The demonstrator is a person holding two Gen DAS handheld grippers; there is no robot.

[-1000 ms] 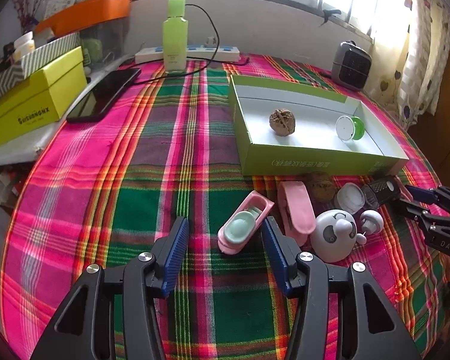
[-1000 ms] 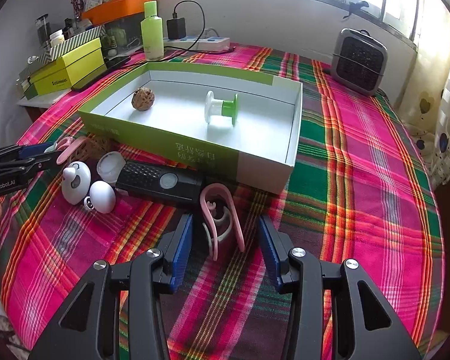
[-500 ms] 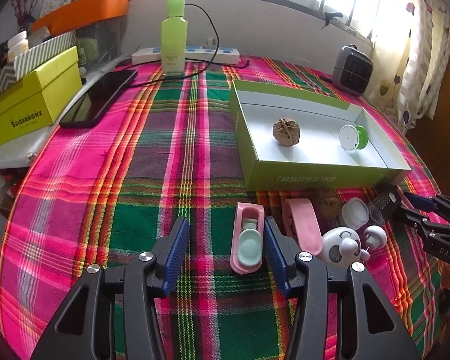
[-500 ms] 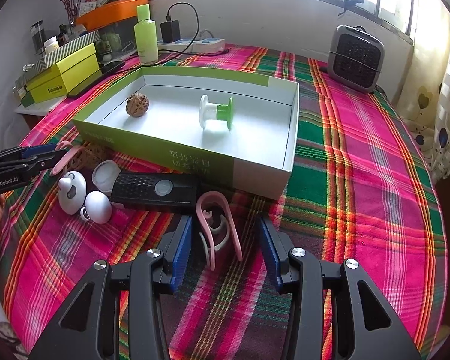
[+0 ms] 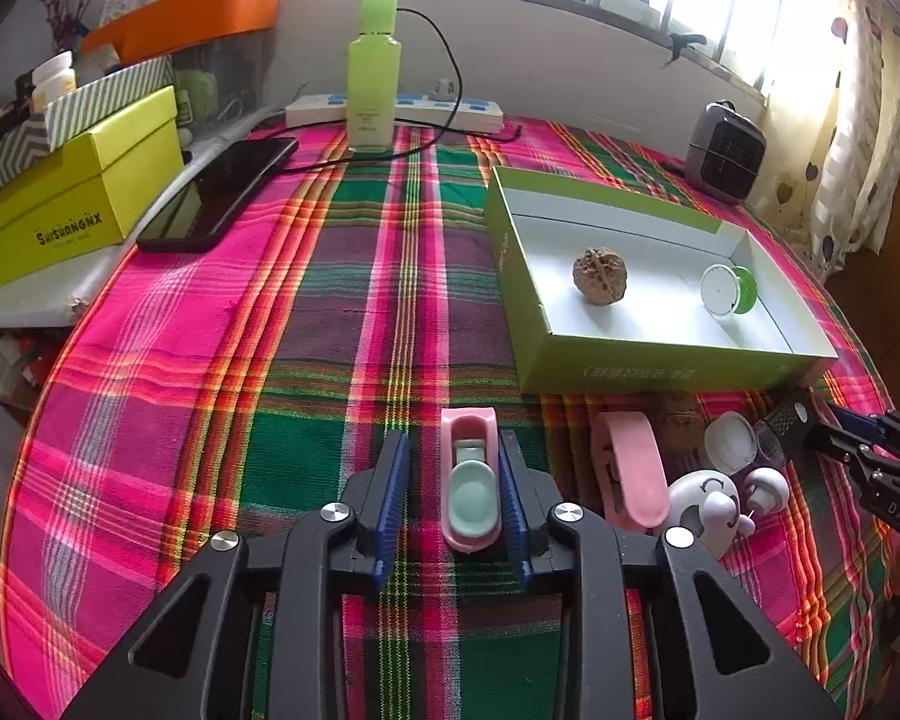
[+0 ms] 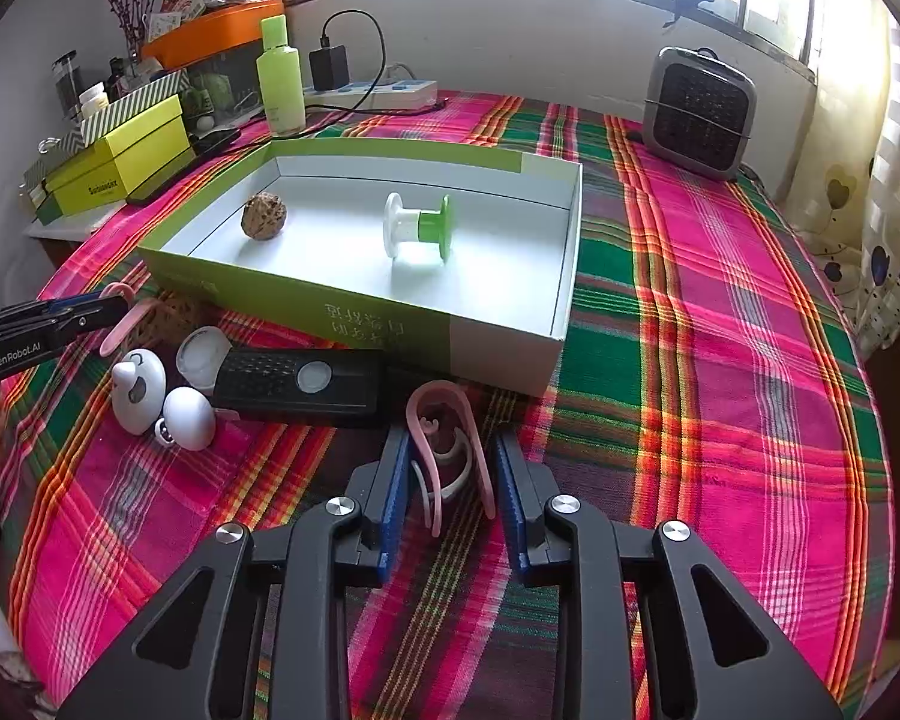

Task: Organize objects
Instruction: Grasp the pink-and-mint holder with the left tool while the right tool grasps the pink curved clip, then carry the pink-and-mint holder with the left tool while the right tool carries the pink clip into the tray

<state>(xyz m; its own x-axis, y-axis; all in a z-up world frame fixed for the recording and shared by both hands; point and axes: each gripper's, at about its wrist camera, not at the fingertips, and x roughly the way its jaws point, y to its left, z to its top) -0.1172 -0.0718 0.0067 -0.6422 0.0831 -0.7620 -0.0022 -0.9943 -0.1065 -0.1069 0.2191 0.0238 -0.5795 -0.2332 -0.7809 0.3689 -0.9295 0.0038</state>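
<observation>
The left gripper [image 5: 455, 501] straddles a small pink plastic tub toy with a pale green insert [image 5: 470, 483], lying lengthwise on the cloth. Its right blue pad touches the toy's side while the left pad [image 5: 393, 495] stands clear of it, so the jaws are only part-closed and the toy is not yet clamped. I'd say the gripper is lined up along the toy's length so the pads meet its long, flat sides.

The right gripper [image 6: 447, 489] brackets a thin pink looped ear-hook with a white inner piece [image 6: 444, 450] in much the same way: the loop sits between the blue pads, near or just touching them, and I cannot tell whether it is gripped. It lies just in front of the shallow green-and-white cardboard box [image 6: 390, 318], probably where the items are headed, since a brown walnut [image 6: 263, 214] and a white-and-green spool [image 6: 417, 227] already lie inside.

More things wait beside the box's near wall: a black rectangular remote-like device [image 6: 297, 378], a round white cap [image 6: 203, 354], a white rounded figurine with a detached white ball [image 6: 156, 399] and a pink clip [image 5: 627, 474].

Everything rests on a round table under a bright pink, green and orange plaid cloth [image 6: 720, 360]. Beyond it, under a sunlit window, stand a lime bottle [image 5: 373, 75], a power strip [image 5: 396, 111], a grey heater [image 6: 699, 111] and yellow-green boxes [image 5: 75, 192].
</observation>
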